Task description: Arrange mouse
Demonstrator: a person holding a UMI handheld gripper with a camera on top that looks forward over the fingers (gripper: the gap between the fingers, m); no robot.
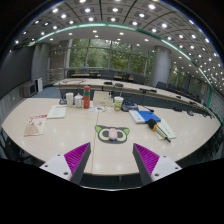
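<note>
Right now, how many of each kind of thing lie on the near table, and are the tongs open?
Cat-face mouse mat with green ears: 1
Blue flat object: 1
Paper sheets with red print: 1
Red-capped bottle: 1
Total: 4
Tongs: open, empty.

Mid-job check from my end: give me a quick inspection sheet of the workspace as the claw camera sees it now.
Surface: pale table, mostly bare near the claw.
Job's things: a mat with a panda face lies just ahead of the fingers; no mouse can be made out.
Clutter: papers to one side, bottles and cups along the far edge, a blue object on papers on the other side.
Claw: open, nothing between the fingers, above the table's near edge.
Cables: nothing seen.
Surroundings: meeting room with more long tables, large windows and rows of ceiling lights.
</note>
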